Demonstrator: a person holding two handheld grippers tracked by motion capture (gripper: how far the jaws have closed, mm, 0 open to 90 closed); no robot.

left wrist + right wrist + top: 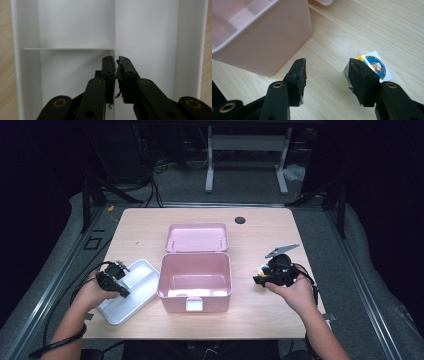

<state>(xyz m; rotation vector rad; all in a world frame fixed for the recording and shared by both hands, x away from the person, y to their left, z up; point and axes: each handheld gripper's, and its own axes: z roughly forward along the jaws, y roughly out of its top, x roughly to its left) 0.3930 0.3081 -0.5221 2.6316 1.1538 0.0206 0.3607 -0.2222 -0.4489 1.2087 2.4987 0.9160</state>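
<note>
Hovering over white tray (142,287) – left gripper (116,75) barely parted on its divider; right gripper (327,80) spread beside pink box (195,280).

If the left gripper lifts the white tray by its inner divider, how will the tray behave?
The white tray looks like thin, stiff plastic, so probably light. Gripped at the divider, it may tilt. Its smooth walls could slip between the pads.

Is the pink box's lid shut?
No, the pink box stands open, its lid lying back on the table behind it.
</note>
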